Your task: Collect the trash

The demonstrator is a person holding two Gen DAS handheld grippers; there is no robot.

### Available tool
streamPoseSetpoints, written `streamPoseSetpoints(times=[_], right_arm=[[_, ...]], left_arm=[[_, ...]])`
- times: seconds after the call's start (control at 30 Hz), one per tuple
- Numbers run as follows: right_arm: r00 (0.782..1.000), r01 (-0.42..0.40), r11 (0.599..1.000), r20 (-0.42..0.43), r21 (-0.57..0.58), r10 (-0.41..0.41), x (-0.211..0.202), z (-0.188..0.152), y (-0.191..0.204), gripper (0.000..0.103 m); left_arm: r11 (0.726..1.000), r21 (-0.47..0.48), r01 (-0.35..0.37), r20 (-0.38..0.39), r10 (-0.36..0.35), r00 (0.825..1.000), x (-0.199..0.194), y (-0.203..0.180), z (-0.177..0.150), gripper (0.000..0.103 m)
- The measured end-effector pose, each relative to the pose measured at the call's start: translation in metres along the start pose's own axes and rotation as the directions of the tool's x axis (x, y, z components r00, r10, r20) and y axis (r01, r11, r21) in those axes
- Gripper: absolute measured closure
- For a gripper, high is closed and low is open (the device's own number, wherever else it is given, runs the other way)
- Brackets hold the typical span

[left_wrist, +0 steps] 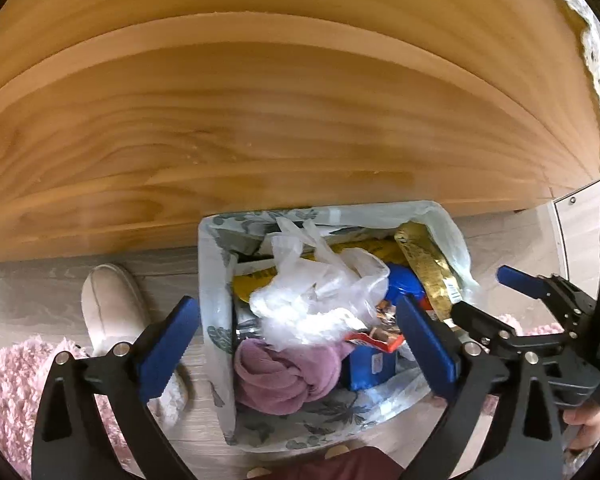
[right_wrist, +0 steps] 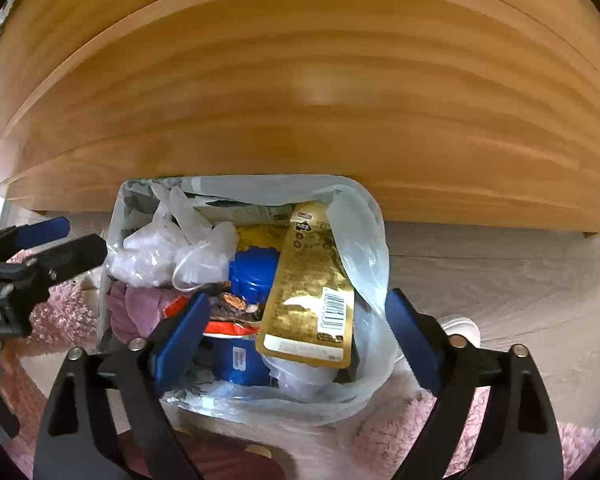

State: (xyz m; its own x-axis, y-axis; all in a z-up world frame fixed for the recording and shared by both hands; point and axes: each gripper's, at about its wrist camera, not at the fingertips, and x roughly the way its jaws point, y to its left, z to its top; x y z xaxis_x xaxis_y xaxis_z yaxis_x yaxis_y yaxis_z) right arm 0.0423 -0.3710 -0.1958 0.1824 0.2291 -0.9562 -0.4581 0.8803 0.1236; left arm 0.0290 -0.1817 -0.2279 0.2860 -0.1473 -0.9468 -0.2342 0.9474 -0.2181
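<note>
2 grippers, left gripper (left_wrist: pixel 296 344) and right gripper (right_wrist: pixel 300 336), hang spread wide, gripping nothing, above the full trash bin (right_wrist: pixel 364 208).

Glossy gold foil pouch (right_wrist: pixel 309 280)

Leaf-patterned bin (left_wrist: pixel 216 280), gold packet (right_wrist: pixel 308 284), purple cloth (left_wrist: pixel 284 376), blue jar (right_wrist: pixel 254 272).

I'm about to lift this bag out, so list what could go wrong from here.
1. The trash bag is heaped full; the gold packet stands above the rim and may tip out.
2. The loose clear plastic bag on top could slide off.
3. Both the left gripper and the right gripper hang open, gripping nothing; closing may catch trash rather than the liner.
</note>
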Motion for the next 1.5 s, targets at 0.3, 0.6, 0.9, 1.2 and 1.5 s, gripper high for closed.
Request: streamPoseSetpoints(times=[0.3,0.6,0.9,1.2,1.5], right_arm=[[1.000,0.012,1.000,0.020,-0.016,-0.012,-0.004,-0.014,0.006,0.008],[0.995,0.001,1.000,0.101,-0.014,0.000,-0.047,-0.021,0.016,0.008],[0.989,-0.003,1.000,0.151,-0.020,0.006,-0.101,-0.035,0.025,0.008],[0.973,-0.027,0.999,0.227,-0.022,0.032,-0.160,-0.052,0.035,0.008],[0.939,-0.002,1.000,0.343,-0.019,0.008,-0.224,-0.072,0.046,0.008]], left_arm=[[0.995,0.080,-0.051,0.034,0.048,0.998,-0.012,-0.013,-0.004,0.008],[0.995,0.097,-0.022,0.162,0.006,0.987,-0.071,-0.015,-0.010,0.008],[0.990,0.142,0.010,0.287,-0.051,0.957,-0.139,-0.019,-0.024,0.008],[0.976,0.214,0.032,0.365,-0.111,0.924,-0.192,-0.035,-0.042,0.008],[0.956,0.292,0.030,0.446,-0.164,0.880,-0.239,-0.048,-0.069,0.008]])
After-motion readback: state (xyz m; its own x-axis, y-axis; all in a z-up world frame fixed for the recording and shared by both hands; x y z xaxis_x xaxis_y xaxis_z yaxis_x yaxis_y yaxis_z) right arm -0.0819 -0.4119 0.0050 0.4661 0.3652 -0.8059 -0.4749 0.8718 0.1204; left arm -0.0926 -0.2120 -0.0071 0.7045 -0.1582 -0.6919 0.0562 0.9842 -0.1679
